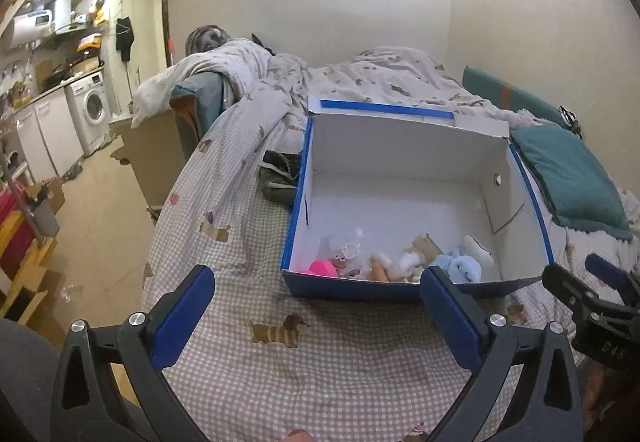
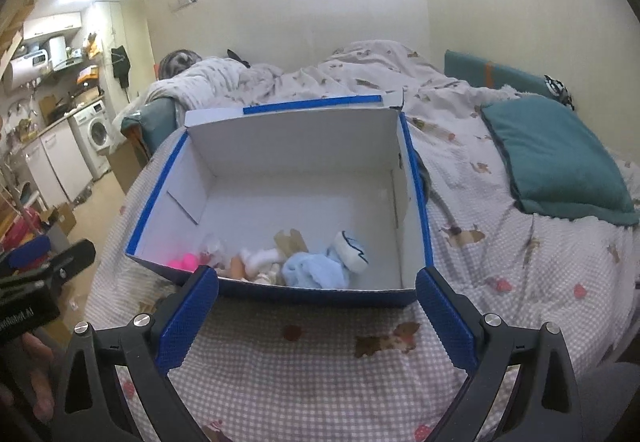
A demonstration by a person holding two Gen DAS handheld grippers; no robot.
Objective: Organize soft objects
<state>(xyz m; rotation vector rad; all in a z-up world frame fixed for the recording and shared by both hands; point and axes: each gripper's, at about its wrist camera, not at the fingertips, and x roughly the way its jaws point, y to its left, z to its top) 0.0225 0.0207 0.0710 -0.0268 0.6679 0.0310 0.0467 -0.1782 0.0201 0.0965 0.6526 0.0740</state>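
Observation:
An open blue box with white inside [image 1: 400, 146] [image 2: 304, 146] stands on the checked bed cover. Along its near wall lie soft things: a pink toy [image 1: 320, 268] [image 2: 184, 262], a light blue fluffy cloth [image 1: 460, 266] [image 2: 316, 270], white socks [image 1: 476, 248] [image 2: 352, 248] and small doll-like toys [image 1: 384, 266] [image 2: 252, 262]. My left gripper [image 1: 316, 318] is open and empty, just short of the box's near wall. My right gripper [image 2: 316, 318] is open and empty, in front of the box; it also shows at the right edge of the left wrist view [image 1: 592, 298].
A dark green garment [image 1: 280, 178] lies left of the box. A teal pillow [image 1: 568, 178] [image 2: 556, 158] lies to the right. A rumpled duvet [image 1: 320, 82] covers the far bed. The bed edge drops to the floor on the left, with cardboard boxes and a washing machine [image 1: 92, 110].

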